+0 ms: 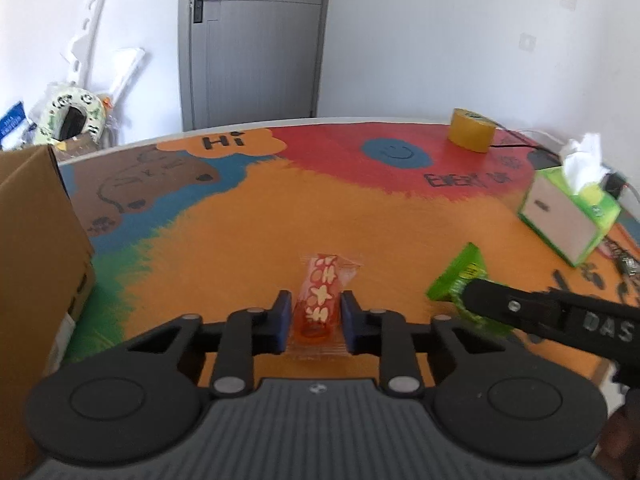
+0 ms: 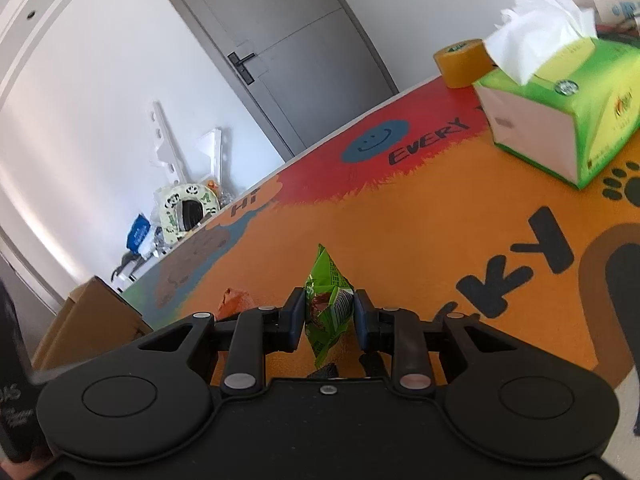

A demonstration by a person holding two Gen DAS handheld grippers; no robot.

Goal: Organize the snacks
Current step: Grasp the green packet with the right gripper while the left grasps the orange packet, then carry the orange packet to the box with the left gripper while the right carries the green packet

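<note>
Tissue box (image 2: 560, 108), tape roll (image 1: 471, 129), grey door (image 1: 256, 40).

Orange flower-print snack packet (image 1: 319, 300) lies mid-table, green snack packet (image 1: 460, 274) right of it, brown cardboard box (image 1: 36, 240) far left, green tissue box (image 1: 568, 212) far right.

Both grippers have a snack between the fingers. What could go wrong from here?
1. The left gripper straddles the orange snack packet near its rear end only; the slick wrapper may slip or droop when lifted.
2. The right gripper pinches the green snack packet crumpled and tilted, so it could twist out.
3. The grippers sit close together; the cardboard box is at far left, so their paths may cross.
</note>
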